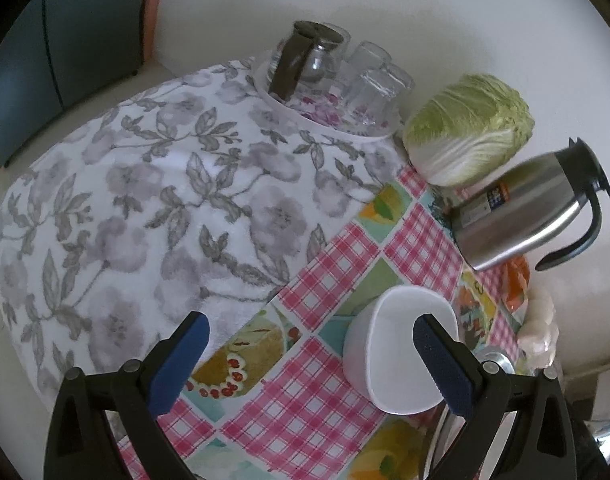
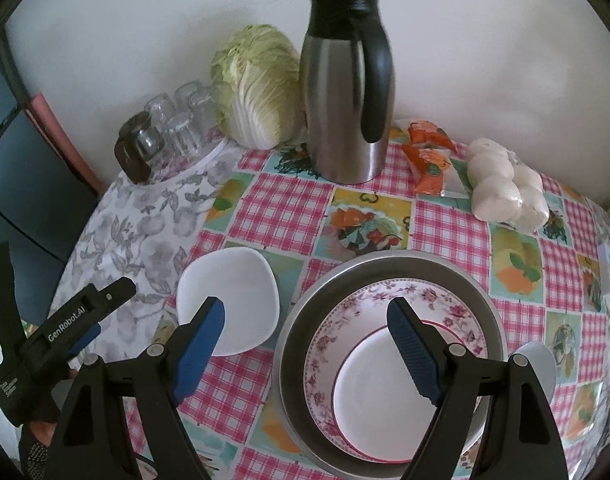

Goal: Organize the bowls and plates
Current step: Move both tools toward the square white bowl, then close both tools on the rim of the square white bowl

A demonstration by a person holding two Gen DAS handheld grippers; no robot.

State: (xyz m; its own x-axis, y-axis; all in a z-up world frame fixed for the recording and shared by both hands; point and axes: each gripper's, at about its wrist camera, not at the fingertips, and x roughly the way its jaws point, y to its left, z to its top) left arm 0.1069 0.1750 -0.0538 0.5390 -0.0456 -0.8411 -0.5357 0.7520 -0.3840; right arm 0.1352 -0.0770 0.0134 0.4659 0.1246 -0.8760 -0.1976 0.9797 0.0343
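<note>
A white square bowl point(image 1: 385, 344) stands upright on the checked tablecloth. My left gripper point(image 1: 311, 332) hangs open over the cloth, its right finger in front of the bowl's right side and nothing pressed between the pads. In the right wrist view the same bowl point(image 2: 229, 300) sits left of a metal basin point(image 2: 385, 259). The basin holds a floral plate point(image 2: 369, 296) with a white plate point(image 2: 377, 384) on top. My right gripper point(image 2: 305, 312) is open above the gap between bowl and basin, gripping nothing.
At the back stand a steel jug point(image 2: 341, 92), a cabbage point(image 2: 257, 88) and a tray of upturned glasses point(image 2: 177, 120). Orange packets point(image 2: 429, 156) and a bag of white buns point(image 2: 505, 188) lie at the back right. A floral cloth point(image 1: 145, 200) covers the left side.
</note>
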